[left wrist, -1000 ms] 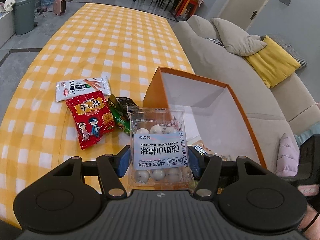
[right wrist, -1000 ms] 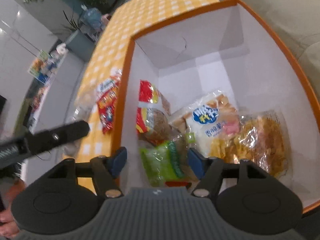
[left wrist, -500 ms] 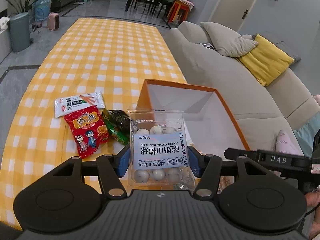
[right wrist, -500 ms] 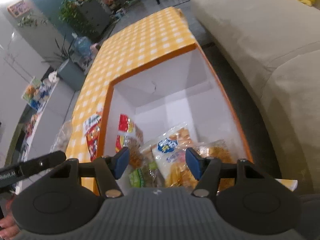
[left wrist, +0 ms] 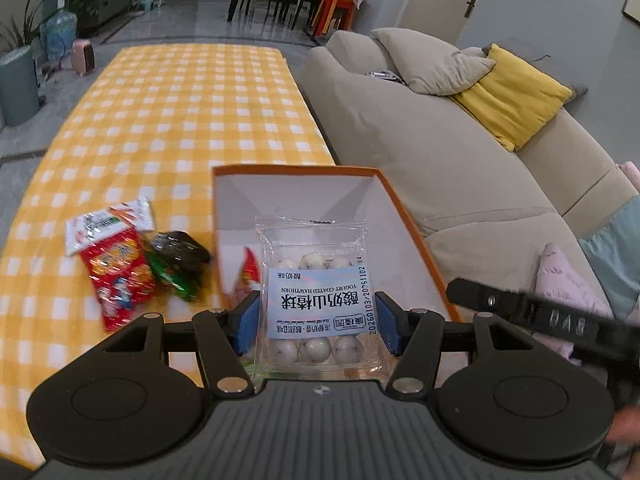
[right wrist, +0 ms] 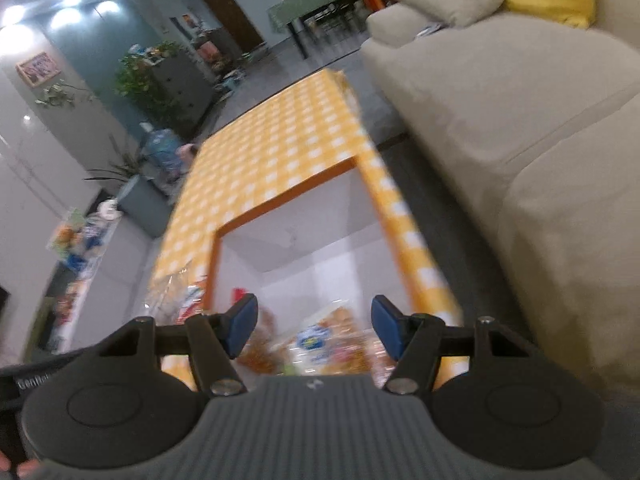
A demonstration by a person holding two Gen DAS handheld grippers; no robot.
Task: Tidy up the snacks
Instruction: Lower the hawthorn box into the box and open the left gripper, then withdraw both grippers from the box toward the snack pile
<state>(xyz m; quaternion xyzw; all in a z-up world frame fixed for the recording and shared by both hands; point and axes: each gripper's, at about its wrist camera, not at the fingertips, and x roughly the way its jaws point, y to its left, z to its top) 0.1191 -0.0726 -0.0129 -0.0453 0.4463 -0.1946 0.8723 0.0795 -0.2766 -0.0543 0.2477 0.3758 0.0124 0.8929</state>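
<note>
While left tool (left wrist: pixel 316 320) clamps the clear plastic tray-pack of white yogurt-hawthorn balls (left wrist: pixel 316 292) by its stiff sides, ahead of it the orange-rimmed white box (left wrist: pixel 404 216); light, slick film. Right tool (right wrist: pixel 314 326) open, empty.

Left gripper clamped, right gripper unloaded.

Left gripper (left wrist: pixel 316 322): both blue pads pressed against the sides of a clear snack pack (left wrist: pixel 316 300), pitched down, pack held upright between the fingers. Right gripper (right wrist: pixel 314 326): jaws apart, nothing between the pads, also pitched down; view is motion-blurred. Its black body shows at the right edge of the left wrist view, close beside the left one. A bit of hand visible at that view's lower right corner.
</note>
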